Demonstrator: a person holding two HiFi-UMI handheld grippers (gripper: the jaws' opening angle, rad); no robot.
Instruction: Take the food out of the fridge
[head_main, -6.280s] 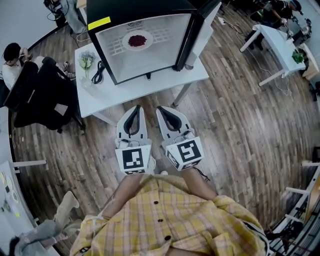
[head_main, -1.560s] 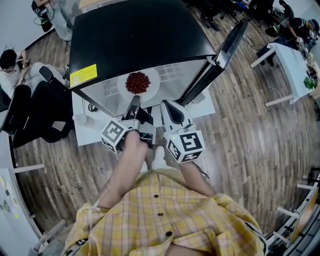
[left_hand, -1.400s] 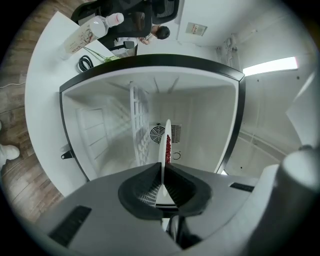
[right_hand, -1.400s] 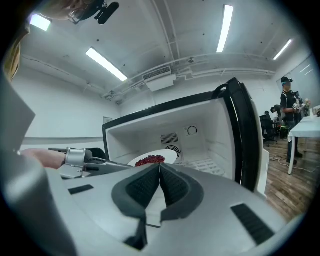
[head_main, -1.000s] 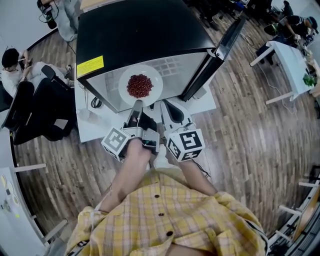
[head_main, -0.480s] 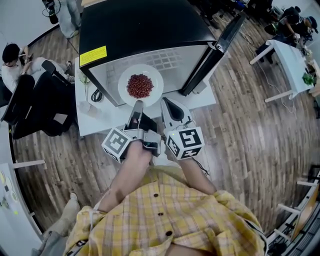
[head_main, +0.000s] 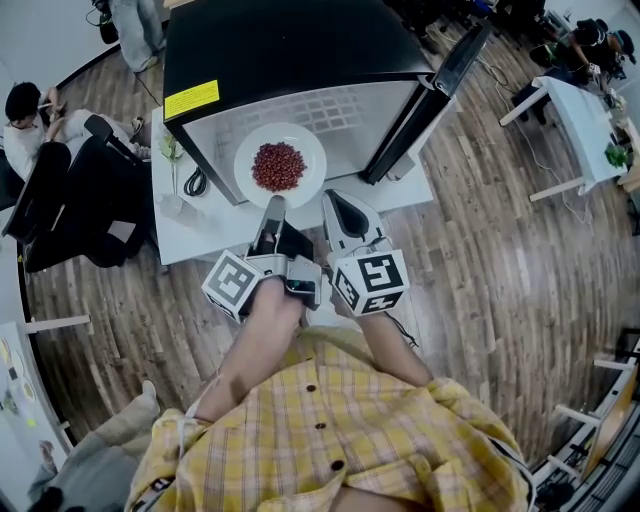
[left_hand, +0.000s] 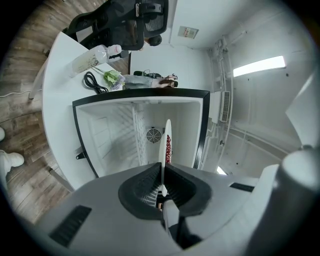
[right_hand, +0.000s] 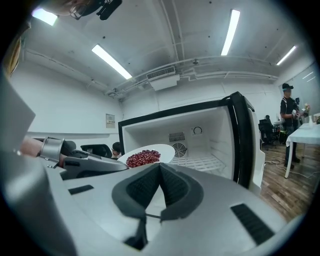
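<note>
1. Left hand-held gripper is clamped on the near rim of the plate; red food is heaped mid-plate, just ahead of the jaws.
2. The plate hangs at the mouth of the open fridge, above the white bench.
3. Right hand-held gripper sits just beside it, jaws together and empty; the fridge door is swung wide to the right.
4. Both grippers point forward, side by side.

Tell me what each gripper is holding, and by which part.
The left gripper is shut on the white plate of red food, pinching its rim on the side nearest the person. The right gripper is shut and holds nothing.
</note>
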